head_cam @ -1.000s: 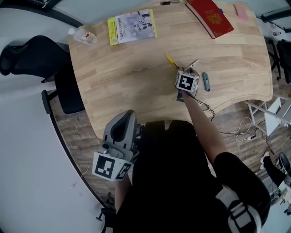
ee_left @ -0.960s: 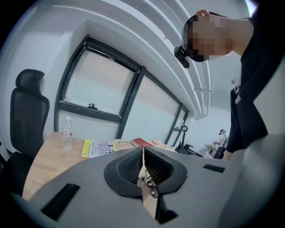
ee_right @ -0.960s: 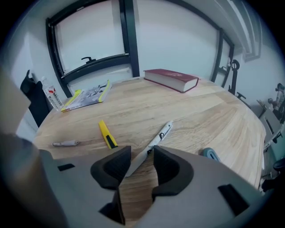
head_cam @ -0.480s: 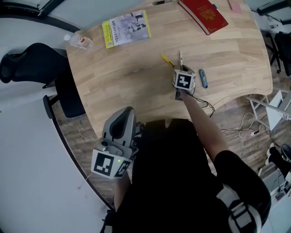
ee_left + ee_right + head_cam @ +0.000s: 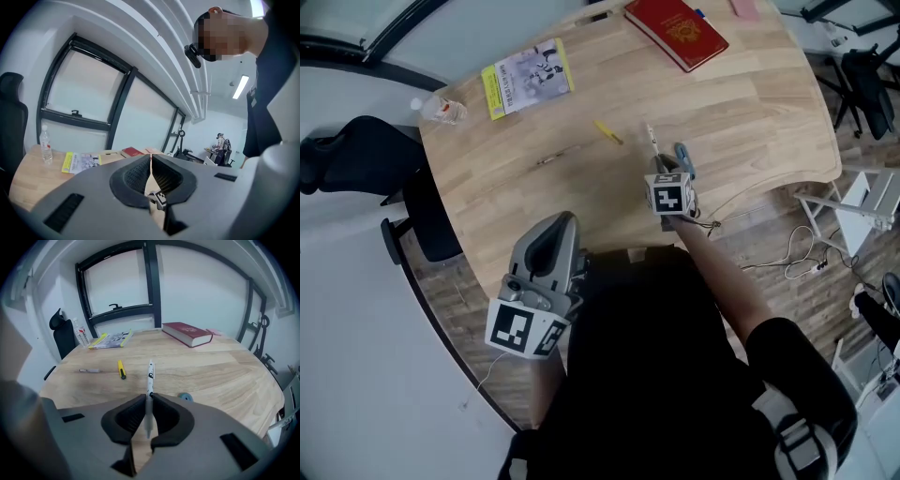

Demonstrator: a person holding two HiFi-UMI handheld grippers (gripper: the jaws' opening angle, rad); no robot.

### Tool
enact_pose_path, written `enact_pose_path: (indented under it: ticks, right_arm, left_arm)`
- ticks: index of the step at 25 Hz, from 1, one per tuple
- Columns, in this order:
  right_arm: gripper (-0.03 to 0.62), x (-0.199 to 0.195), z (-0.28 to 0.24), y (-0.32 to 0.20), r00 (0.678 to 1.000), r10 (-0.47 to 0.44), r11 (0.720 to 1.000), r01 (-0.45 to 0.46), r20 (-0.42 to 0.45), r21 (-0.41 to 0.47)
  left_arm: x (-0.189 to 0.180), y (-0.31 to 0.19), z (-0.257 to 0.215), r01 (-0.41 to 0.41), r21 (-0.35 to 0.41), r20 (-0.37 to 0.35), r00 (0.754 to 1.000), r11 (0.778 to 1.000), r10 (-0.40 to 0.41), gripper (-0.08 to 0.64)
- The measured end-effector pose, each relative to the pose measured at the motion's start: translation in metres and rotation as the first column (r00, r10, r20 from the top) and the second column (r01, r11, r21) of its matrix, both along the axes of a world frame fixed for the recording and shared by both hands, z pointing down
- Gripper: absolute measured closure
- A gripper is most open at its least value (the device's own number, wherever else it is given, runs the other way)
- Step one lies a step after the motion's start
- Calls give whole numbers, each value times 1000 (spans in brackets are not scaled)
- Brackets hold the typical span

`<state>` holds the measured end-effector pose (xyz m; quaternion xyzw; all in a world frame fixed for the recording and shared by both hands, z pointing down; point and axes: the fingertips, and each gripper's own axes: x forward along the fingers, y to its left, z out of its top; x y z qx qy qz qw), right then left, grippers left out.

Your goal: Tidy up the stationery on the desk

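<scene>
Right gripper view: right gripper (image 5: pixel 147 398), jaws just been closing, clamps white pen (image 5: pixel 150 373) near one end; pen's long axis points straight ahead over counter (image 5: pixel 220 366). Yellow marker (image 5: pixel 121 369) lies ahead-left, nearer this gripper. Left gripper (image 5: pixel 150 161) shut, empty, back off counter's near edge.

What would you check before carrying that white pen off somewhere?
1. Grip on the white pen: ok; the right gripper has just been closing its jaws, which now clamp it.
2. Pen clear of the desk: cannot tell.
3. Is the left gripper free: ok; jaws shut, empty.
4. Are the yellow marker and blue item apart from the pen: ok.
5. Place to put it: cannot tell; no holder in view.
</scene>
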<state>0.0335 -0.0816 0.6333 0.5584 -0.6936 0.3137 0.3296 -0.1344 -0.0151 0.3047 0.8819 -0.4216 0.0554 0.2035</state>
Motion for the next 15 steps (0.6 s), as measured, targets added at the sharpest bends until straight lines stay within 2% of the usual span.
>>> enact_pose_path:
  ticks: [8,15]
  right_arm:
    - [543,28,31,38,997,-71,996,70,-10,-50]
    - [541,32,45,41,995,-100,993,99,-4,-60]
  left_arm:
    - [41,11,2,-33,0,16,999,999,33,522]
    - [50,21,3,2,-4,29,1000,1000,-2,522]
